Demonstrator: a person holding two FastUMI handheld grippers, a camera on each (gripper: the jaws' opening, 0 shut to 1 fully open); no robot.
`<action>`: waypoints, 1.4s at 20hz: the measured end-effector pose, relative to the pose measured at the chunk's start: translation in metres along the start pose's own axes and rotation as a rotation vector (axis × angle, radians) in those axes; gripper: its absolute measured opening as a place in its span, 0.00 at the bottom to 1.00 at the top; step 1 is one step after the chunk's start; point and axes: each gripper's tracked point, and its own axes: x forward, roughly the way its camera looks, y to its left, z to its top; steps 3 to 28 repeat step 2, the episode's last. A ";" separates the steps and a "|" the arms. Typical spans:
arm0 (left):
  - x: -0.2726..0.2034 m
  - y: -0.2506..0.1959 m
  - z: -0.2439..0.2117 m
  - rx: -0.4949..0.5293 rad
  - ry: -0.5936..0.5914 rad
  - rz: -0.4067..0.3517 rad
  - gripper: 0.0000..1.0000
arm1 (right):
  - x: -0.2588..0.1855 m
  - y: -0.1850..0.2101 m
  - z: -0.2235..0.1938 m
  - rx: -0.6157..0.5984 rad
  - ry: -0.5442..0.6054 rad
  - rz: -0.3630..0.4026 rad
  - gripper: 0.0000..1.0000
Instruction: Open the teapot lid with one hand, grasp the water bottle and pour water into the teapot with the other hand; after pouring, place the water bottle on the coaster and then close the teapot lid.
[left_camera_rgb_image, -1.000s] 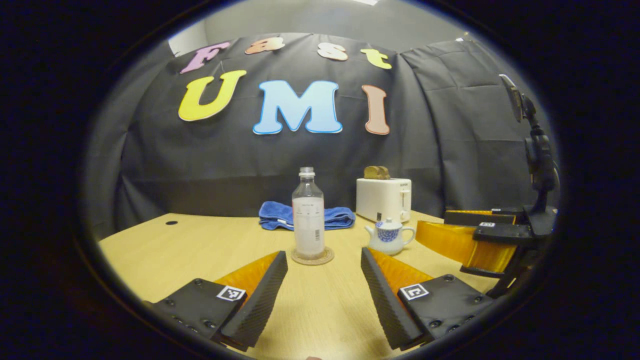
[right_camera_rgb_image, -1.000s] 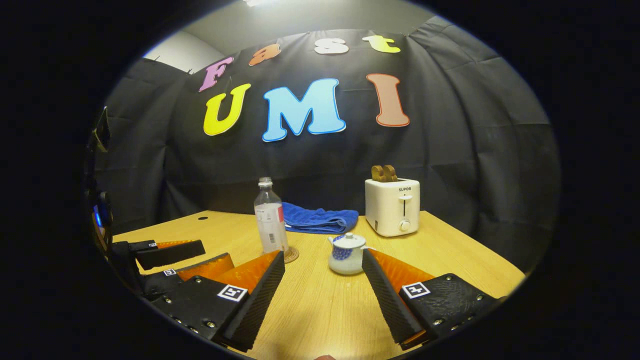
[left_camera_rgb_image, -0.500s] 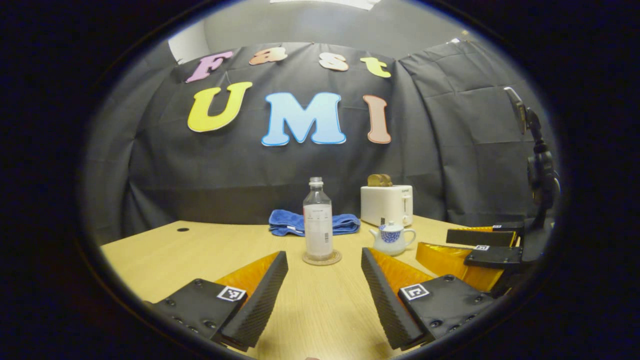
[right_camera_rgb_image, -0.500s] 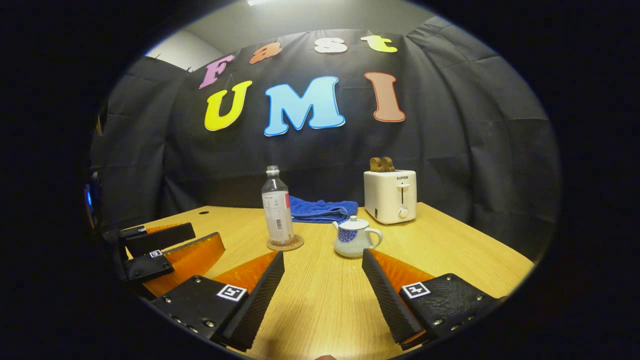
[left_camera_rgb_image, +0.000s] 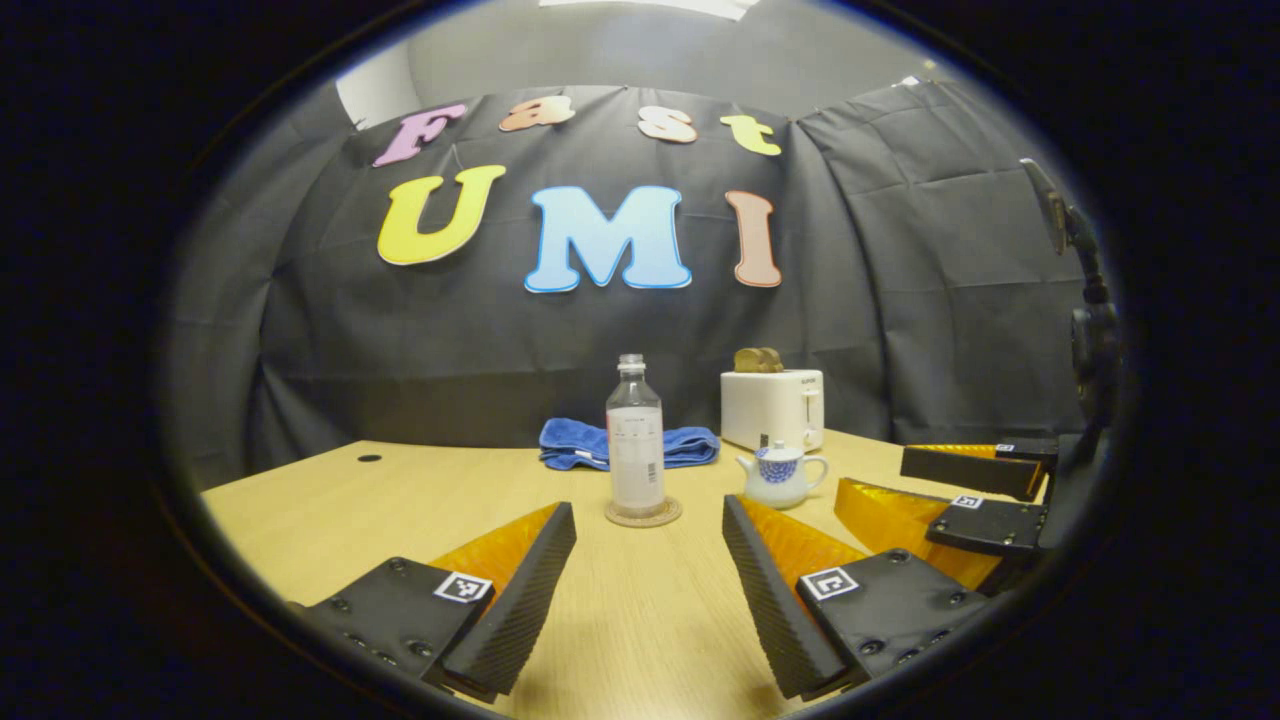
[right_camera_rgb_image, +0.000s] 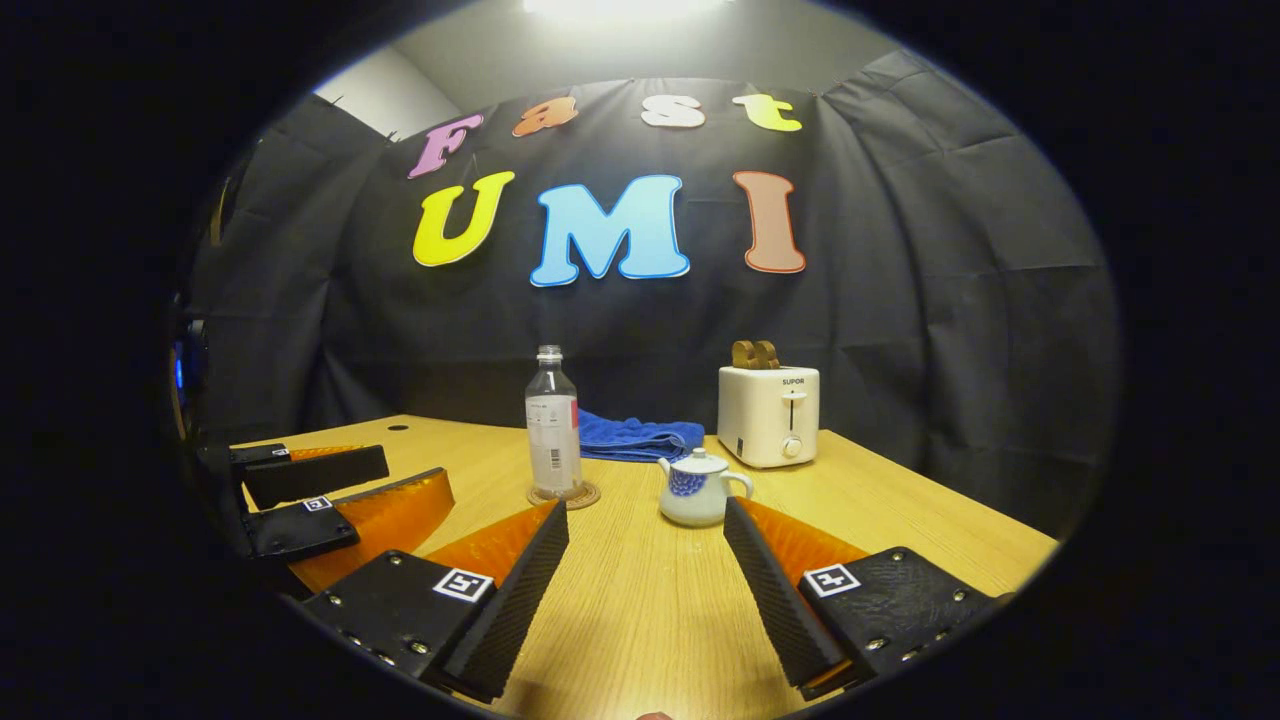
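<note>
A clear water bottle (left_camera_rgb_image: 635, 440) with a white label stands upright on a round coaster (left_camera_rgb_image: 643, 515) mid-table. To its right sits a white teapot with blue pattern (left_camera_rgb_image: 782, 476), lid (left_camera_rgb_image: 780, 452) on. My left gripper (left_camera_rgb_image: 648, 520) is open and empty, aimed at the bottle from some way back. The right gripper (left_camera_rgb_image: 930, 490) hovers open at the right. In the right gripper view the bottle (right_camera_rgb_image: 553, 430), coaster (right_camera_rgb_image: 565, 495) and teapot (right_camera_rgb_image: 697, 490) lie ahead of my open, empty right gripper (right_camera_rgb_image: 645, 515). The left gripper (right_camera_rgb_image: 370, 488) is at the left.
A white toaster (left_camera_rgb_image: 772, 408) with toast in it stands behind the teapot. A folded blue towel (left_camera_rgb_image: 575, 445) lies behind the bottle. The wooden table (left_camera_rgb_image: 380, 500) has a small hole near its far left. A dark stand (left_camera_rgb_image: 1090, 330) rises at the right.
Both grippers have drawn back from the bottle and teapot, which now look smaller and farther off. The left gripper has hardly moved in the last half second. Bottle, teapot and lid stay put.
</note>
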 end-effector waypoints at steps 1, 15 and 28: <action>0.000 0.000 0.000 0.000 0.001 0.000 1.00 | 0.000 0.001 0.000 -0.002 -0.001 0.000 0.97; 0.001 -0.001 0.000 0.001 0.000 -0.001 1.00 | -0.001 0.001 0.000 -0.001 0.000 -0.001 0.97; 0.001 -0.001 0.000 0.001 0.000 -0.001 1.00 | -0.001 0.001 0.000 -0.001 0.000 -0.001 0.97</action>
